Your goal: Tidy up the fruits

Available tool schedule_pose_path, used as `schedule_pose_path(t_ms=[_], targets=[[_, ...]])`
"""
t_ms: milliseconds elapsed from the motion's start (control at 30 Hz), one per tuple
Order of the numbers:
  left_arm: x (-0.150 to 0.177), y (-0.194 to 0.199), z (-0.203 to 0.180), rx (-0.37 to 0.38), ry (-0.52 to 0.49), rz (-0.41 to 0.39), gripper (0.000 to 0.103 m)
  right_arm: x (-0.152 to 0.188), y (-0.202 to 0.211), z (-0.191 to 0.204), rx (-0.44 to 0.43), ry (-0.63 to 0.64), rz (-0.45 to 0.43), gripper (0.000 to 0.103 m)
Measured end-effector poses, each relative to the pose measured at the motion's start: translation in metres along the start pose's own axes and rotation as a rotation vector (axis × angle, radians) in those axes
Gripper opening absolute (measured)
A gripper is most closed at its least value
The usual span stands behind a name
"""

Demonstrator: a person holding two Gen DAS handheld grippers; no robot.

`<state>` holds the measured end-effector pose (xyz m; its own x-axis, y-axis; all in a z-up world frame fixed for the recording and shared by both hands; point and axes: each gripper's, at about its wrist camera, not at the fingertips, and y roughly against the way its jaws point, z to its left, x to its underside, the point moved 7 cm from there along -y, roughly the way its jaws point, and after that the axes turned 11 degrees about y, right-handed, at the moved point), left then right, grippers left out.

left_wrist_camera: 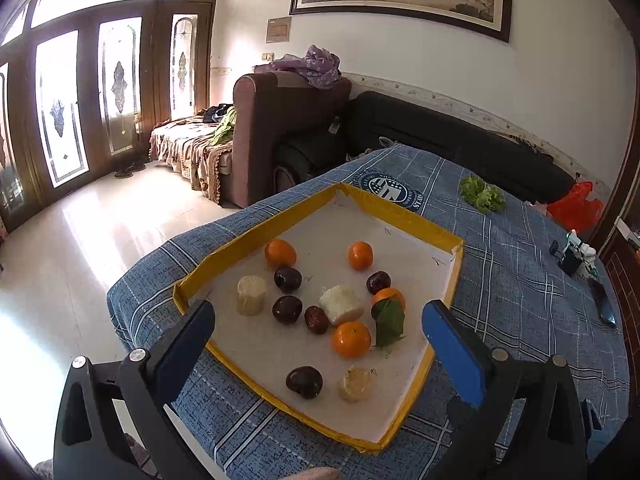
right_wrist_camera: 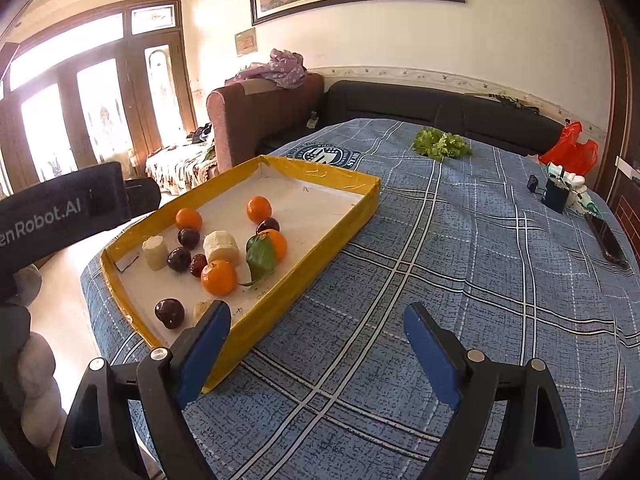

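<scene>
A yellow-rimmed tray (left_wrist_camera: 224, 250) with a white floor lies on the blue checked tablecloth; it also shows at the left of the right wrist view (right_wrist_camera: 320, 178). In it lie several oranges (left_wrist_camera: 351, 339), one with a green leaf (left_wrist_camera: 387, 322), several dark red fruits (left_wrist_camera: 304, 381) and three pale cut chunks (left_wrist_camera: 251, 295). My left gripper (left_wrist_camera: 318, 322) is open and empty, hovering above the tray's near side. My right gripper (right_wrist_camera: 316, 324) is open and empty, above the cloth just right of the tray's near corner. The left gripper's body (right_wrist_camera: 60, 216) shows at the left of the right wrist view.
A bunch of green leaves (right_wrist_camera: 440, 145) lies at the far side of the table. A red plastic bag (right_wrist_camera: 570, 150), a small dark box (right_wrist_camera: 556, 196) and a phone (right_wrist_camera: 608, 240) sit at the right edge. Sofas stand behind the table.
</scene>
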<state>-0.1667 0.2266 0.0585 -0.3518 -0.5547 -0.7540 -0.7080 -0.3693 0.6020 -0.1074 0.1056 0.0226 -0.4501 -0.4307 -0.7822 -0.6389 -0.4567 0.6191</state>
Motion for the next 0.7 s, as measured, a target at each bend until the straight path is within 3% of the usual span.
schedule_pose_path(t_ms=[700], targets=[[0.002,-0.013,0.01,-0.021,0.02,0.036,0.103,0.001,-0.006,0.027,-0.045,0.046,0.022,0.092]])
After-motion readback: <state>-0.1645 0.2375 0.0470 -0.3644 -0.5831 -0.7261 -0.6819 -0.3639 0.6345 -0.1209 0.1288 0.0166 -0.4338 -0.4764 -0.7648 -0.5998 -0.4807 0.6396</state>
